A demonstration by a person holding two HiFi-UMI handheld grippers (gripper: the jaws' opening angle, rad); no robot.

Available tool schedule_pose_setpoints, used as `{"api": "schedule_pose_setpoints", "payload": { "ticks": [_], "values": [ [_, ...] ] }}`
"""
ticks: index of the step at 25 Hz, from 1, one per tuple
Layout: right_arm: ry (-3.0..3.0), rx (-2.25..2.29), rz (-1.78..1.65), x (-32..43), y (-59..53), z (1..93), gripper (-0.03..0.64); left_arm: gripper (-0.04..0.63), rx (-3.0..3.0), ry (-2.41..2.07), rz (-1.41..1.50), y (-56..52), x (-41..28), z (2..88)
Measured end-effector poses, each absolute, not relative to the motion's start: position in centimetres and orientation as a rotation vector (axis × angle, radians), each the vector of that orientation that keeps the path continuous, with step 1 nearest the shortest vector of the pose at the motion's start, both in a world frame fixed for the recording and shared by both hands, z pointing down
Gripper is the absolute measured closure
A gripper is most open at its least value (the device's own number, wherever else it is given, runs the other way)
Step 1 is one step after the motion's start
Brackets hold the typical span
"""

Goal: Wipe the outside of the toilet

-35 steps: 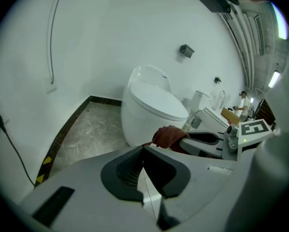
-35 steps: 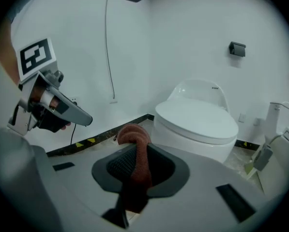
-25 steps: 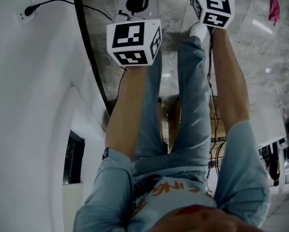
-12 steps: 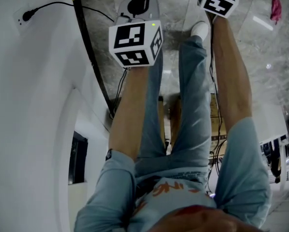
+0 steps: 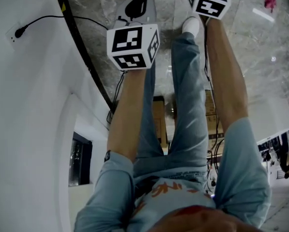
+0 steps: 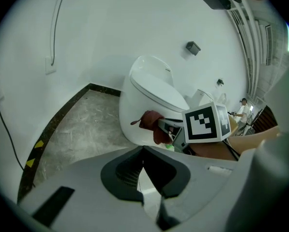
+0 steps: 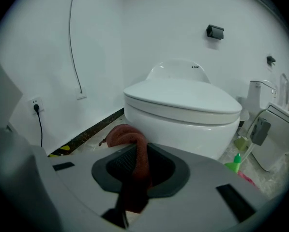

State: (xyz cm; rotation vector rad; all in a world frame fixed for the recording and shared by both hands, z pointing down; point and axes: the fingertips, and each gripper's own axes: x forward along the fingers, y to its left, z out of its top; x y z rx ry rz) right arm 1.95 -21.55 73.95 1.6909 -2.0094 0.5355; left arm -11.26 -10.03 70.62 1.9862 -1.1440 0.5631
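The right tool [image 7: 130, 175] is clamped on a reddish-brown cloth [image 7: 129, 138], which is pinched between the jaws and bunched out ahead of them. The left tool [image 6: 145, 175] is held with its jaws drawn together and nothing between them. In the left gripper view the cloth is seen low at the side of the toilet [image 6: 145, 98] — just beside the bowl's outer wall, though contact cannot be confirmed. The toilet is set on the marble floor [image 6: 74, 127] against a white wall, its lid lowered, and a green bottle [image 7: 236, 162] is placed near its base. No wiped patches or wet streaks can be made out on the porcelain, so the wiping is judged to be at or near its start — bowl sides, lid and base are taken as left to do.
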Motion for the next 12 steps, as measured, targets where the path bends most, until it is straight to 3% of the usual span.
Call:
{"api": "schedule_pose_setpoints", "payload": {
  "ticks": [12],
  "values": [
    [-1.995, 1.688, 0.53, 10.6, -19.2, 74.0, 0.551, 0.6, 2.014, -1.088, 0.61, -8.9, -2.1, 70.9]
  ]
}}
